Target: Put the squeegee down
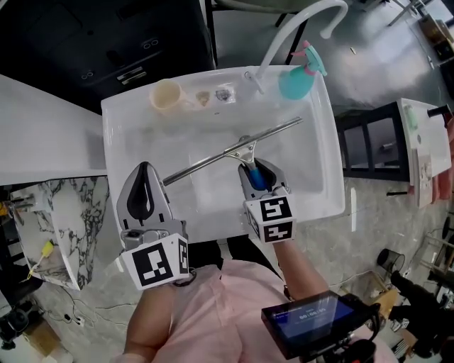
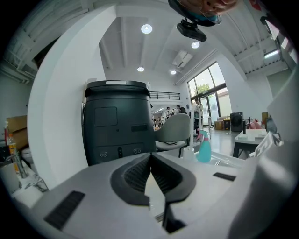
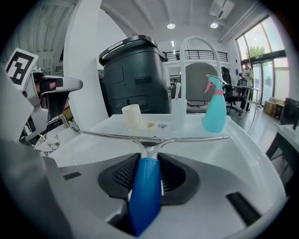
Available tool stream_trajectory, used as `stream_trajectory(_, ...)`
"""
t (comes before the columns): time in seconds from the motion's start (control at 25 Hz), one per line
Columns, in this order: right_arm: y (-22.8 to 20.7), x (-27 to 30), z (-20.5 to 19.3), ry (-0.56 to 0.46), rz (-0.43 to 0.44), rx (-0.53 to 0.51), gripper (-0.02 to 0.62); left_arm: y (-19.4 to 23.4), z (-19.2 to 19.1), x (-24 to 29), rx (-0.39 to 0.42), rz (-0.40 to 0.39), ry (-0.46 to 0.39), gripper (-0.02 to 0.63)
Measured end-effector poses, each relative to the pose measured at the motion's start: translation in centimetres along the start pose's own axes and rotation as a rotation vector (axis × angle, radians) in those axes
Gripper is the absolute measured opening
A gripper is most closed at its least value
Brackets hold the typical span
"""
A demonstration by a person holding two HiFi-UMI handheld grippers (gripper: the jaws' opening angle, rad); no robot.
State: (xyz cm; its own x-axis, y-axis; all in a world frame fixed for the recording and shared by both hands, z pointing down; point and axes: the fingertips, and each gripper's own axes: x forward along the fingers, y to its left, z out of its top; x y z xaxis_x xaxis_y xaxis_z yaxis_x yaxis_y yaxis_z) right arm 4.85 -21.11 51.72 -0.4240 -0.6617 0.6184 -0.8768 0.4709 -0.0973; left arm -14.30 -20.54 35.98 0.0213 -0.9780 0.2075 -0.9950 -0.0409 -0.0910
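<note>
Gripping squeegee (image 1: 234,150) by its blue handle with right claw (image 1: 260,174), closed tight on it. Confirmed from right gripper view: handle pinched between both pads, metal blade out front. Keeping left claw (image 1: 145,186) closed on nothing, parked at front of sink (image 1: 112,149), just beside blade's left end.

Held over the white basin, not over any desk.

Key geometry:
- Handle in line with right claw's axis, blade dead ahead and crosswise to it.
- In head view, long axis running diagonally, lower left to upper right, from near left claw toward spray bottle (image 1: 294,81).
- Can't tell whether blade touches basin floor or hangs just above.

Judging set-down as not yet done, with grip not released. Likely next: lower until blade and handle lie flat in basin, then open.

Watch blade ends against sink walls. Faucet (image 1: 305,21), bottle and cup (image 1: 166,96) on back ledge well clear. Job for right hand alone; nothing for left.
</note>
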Motion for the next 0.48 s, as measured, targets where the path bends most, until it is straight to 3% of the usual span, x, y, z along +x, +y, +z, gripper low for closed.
stream_trajectory(0.48, 0.4, 3.1, -3.8, 0.121, 0.029, 0.034, 0.121, 1.1, -2.1, 1.5, -0.014, 0.009, 0.047, 0.009)
